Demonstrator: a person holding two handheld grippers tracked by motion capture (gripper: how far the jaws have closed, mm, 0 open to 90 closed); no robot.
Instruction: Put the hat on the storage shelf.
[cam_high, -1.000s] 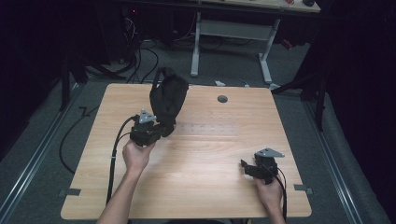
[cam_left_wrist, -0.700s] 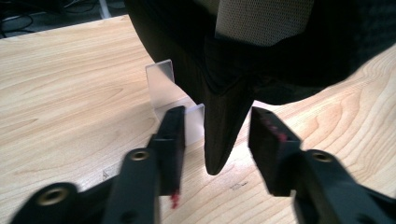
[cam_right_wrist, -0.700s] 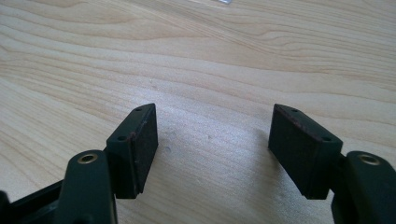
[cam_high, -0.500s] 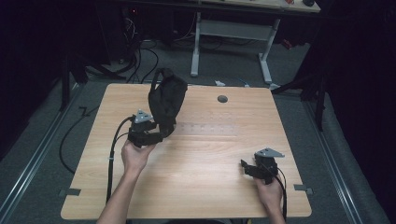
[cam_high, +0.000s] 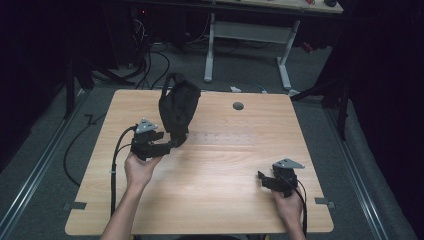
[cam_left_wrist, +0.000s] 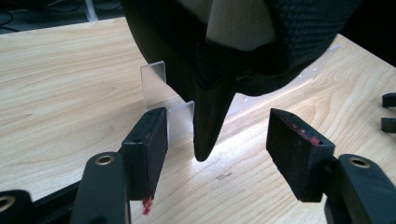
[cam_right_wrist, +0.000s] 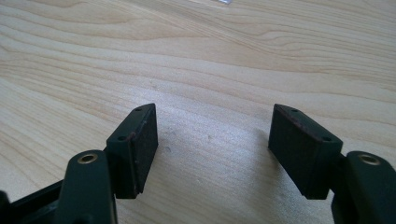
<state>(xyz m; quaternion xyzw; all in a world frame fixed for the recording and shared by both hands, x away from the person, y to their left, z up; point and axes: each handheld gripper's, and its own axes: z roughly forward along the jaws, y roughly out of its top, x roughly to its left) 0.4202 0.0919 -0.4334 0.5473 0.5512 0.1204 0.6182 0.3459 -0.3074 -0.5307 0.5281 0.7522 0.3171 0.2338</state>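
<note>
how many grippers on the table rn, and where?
2. The left gripper sits at the table's left-middle, open jaws around a dangling tip of the black bag. The right gripper rests open at the near right corner, apart.

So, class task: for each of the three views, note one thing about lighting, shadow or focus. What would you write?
High view: the wooden table is lit while the room around it falls dark. Left gripper view: the black bag looms close and soft-edged, with a bright patch of table under its tip. Right gripper view: even light, and faint shadows beside the open fingers.
</note>
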